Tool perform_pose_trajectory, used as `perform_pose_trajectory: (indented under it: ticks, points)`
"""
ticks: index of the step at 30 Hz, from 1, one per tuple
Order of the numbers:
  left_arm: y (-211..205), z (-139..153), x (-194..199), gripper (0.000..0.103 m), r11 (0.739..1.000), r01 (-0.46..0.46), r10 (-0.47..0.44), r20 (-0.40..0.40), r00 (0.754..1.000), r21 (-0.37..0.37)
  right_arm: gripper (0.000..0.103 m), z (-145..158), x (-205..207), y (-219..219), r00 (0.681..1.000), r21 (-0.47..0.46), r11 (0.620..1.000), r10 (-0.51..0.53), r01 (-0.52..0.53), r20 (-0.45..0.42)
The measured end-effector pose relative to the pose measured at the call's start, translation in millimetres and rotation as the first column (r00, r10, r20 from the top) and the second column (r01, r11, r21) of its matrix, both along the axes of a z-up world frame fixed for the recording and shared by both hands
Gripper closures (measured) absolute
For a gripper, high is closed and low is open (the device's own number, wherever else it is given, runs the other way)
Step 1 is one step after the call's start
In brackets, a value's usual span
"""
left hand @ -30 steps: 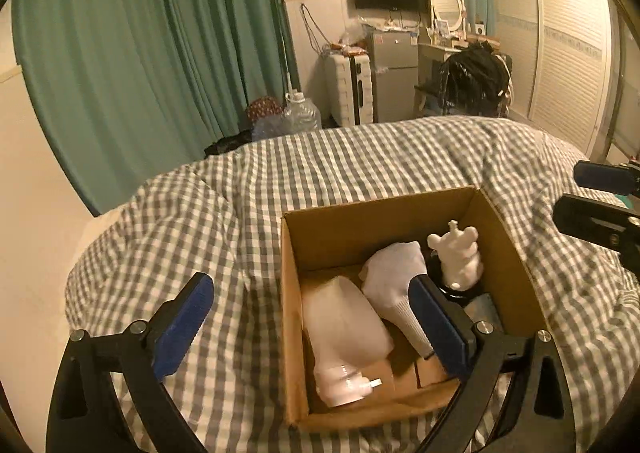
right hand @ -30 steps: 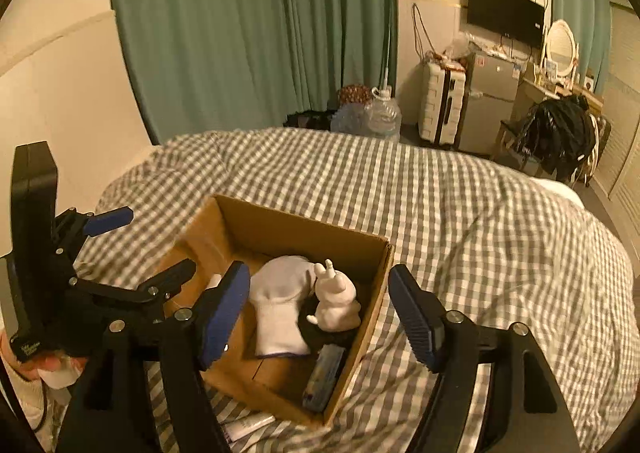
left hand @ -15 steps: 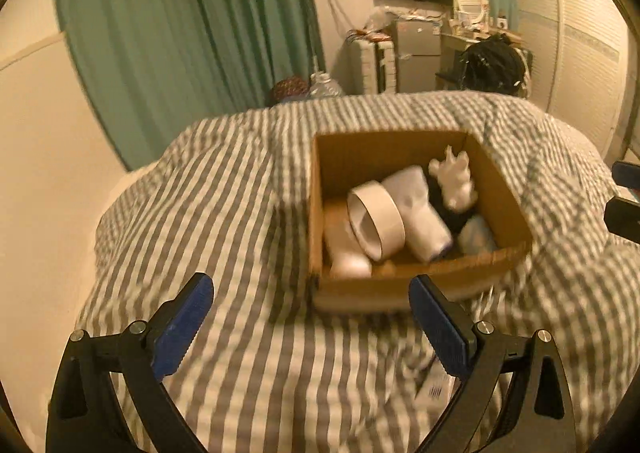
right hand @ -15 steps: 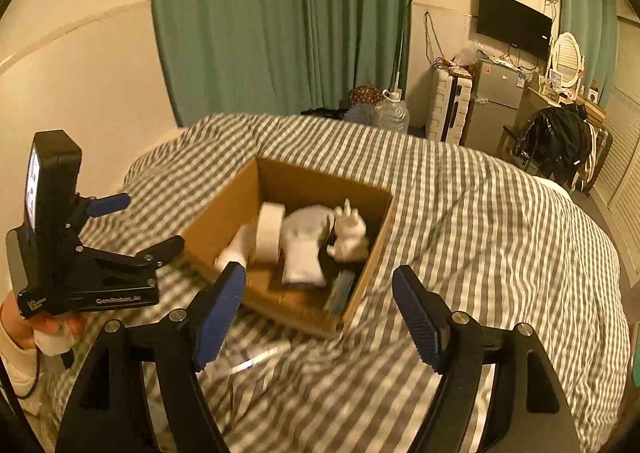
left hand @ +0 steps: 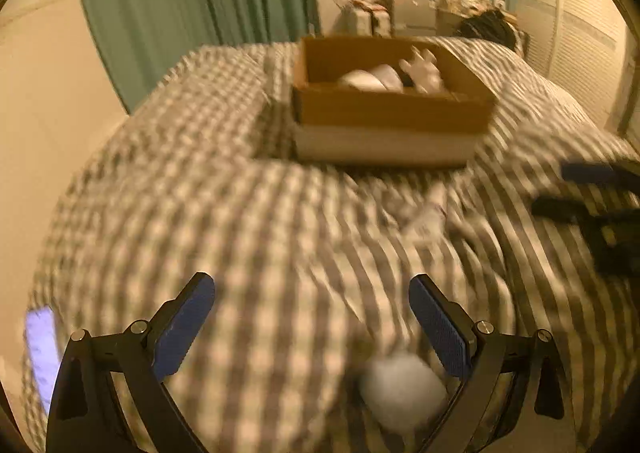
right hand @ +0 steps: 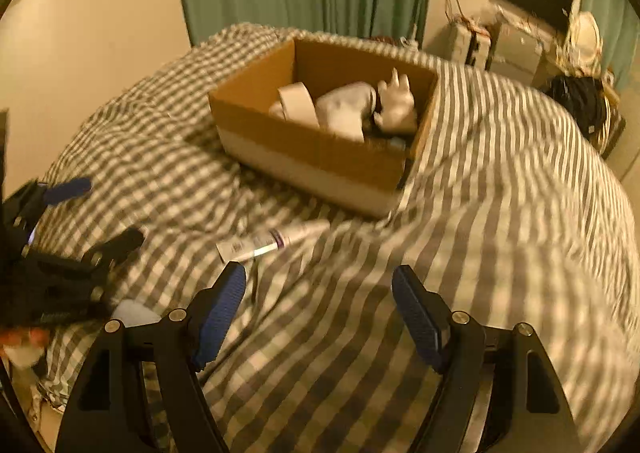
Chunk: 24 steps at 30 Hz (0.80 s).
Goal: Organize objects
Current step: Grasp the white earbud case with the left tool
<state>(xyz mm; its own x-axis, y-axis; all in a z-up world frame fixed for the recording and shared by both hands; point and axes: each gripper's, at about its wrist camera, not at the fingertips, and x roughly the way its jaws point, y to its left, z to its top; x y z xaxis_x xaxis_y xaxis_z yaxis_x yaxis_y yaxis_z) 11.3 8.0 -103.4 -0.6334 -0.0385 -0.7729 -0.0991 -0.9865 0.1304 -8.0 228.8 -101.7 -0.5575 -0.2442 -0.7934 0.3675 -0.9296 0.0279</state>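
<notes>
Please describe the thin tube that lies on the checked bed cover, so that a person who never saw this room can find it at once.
Find the open cardboard box on the grey-and-white checked bed cover. On the cover just in front of the box lies the tube, flat on its side. It is the only long, thin, white thing outside the box, with a dark band around its middle and a printed label at its flat end.

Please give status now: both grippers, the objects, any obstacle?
Left gripper open, empty. Right gripper open, empty. Tube and white ball loose on bed, outside box. Nothing in the way.
</notes>
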Motion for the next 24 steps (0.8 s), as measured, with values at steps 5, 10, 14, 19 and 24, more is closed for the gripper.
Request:
perform_pose_trajectory:
  ticks: [5, 10, 14, 19, 24]
  points:
    - [13, -8, 25, 0.003, 0.997, 0.074, -0.074, 0.028, 0.997, 0.011, 0.028, 4, 8, 1, 0.999, 0.0, 1.0, -0.029, 0.029, -0.04]
    - [38, -35, 41, 0.006, 0.983, 0.134, -0.125, 0.078, 0.989, -0.122, 0.027, 5, 7, 0, 0.998, 0.0, 0.999, -0.042, 0.042, -0.037]
    - [43, -42, 44, 0.024, 0.978, 0.171, -0.158, 0.113, 0.981, -0.12, 0.027, 5, 7, -2, 0.998, 0.006, 0.999, -0.041, 0.042, -0.037]
    - [50, -44, 46, 0.046, 0.97, 0.229, -0.216, 0.139, 0.966, -0.081, 0.027, 4, 8, -1, 0.999, -0.005, 0.999, -0.043, 0.043, -0.033]
    - [30, -15, 35, 0.046, 0.98, 0.189, -0.195, 0.106, 0.975, 0.066, 0.027, 4, 7, 0, 0.999, -0.01, 0.999, -0.045, 0.045, -0.029]
